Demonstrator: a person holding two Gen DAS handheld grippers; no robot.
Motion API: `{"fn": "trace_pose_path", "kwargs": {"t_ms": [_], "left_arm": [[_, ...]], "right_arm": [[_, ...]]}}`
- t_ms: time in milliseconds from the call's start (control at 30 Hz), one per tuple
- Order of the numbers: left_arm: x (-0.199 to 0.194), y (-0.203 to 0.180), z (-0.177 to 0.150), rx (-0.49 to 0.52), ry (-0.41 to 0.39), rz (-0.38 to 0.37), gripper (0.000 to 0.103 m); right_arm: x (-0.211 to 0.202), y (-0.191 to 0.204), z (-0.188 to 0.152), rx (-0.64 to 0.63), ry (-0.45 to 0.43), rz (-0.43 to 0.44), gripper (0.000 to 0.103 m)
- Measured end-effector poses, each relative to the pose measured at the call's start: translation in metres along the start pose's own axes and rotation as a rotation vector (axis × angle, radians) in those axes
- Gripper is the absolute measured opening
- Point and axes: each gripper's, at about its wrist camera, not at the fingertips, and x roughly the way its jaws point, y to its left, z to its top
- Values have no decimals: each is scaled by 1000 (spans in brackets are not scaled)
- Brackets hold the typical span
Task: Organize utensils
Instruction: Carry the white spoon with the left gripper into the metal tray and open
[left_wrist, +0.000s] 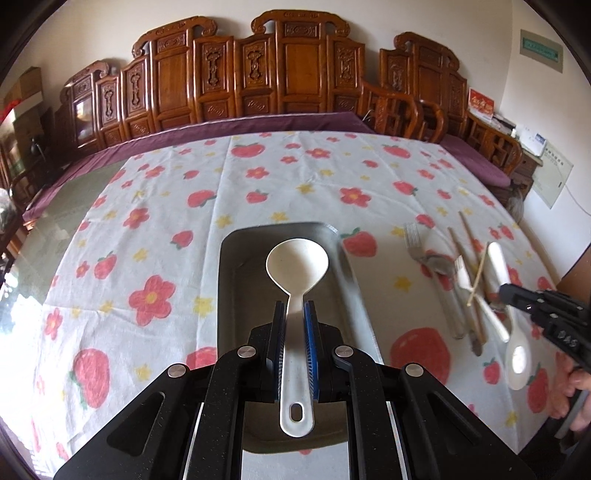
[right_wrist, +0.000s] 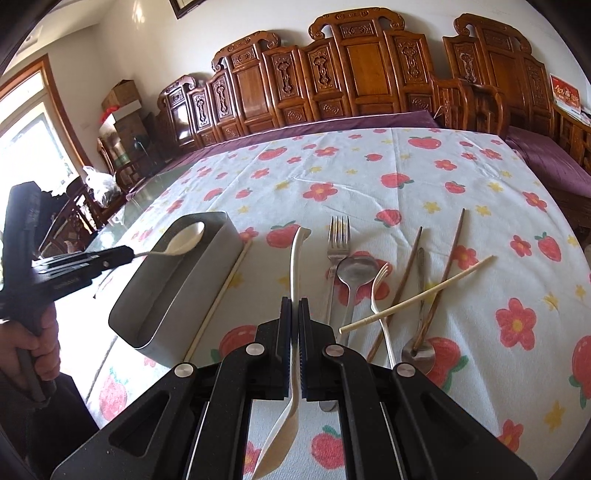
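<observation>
step: mid drop-off | left gripper (left_wrist: 294, 314) jaws clenched on cream plastic rice spoon (left_wrist: 296, 275), bowl hanging over grey rectangular metal bin (left_wrist: 229, 280) right ahead | right gripper (right_wrist: 294, 314) jaws clamping second cream spoon (right_wrist: 295, 258) by its handle, bin off to their left | next, probably: lower, release into bin

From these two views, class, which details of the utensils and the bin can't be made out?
- Left wrist view: the gray bin's floor, hidden under the left gripper and its white rice paddle.
- Right wrist view: the metal fork's handle end, behind the right gripper.
- Left wrist view: the right-hand utensil pile is blurred.
</observation>
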Motion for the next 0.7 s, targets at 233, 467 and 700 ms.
{"fn": "trace_pose_path", "kwargs": {"t_ms": [233,467,700], "left_arm": [[15,3,-10,14,13,23,9],[22,9,-14,8,35,6,10],[12,14,-13,2,17,-21,10]], "right_arm": [[8,4,-2,-9,20,-7,5],[14,14,-3,-23,31,-2,5],[4,29,3,-37,4,6,5]]}}
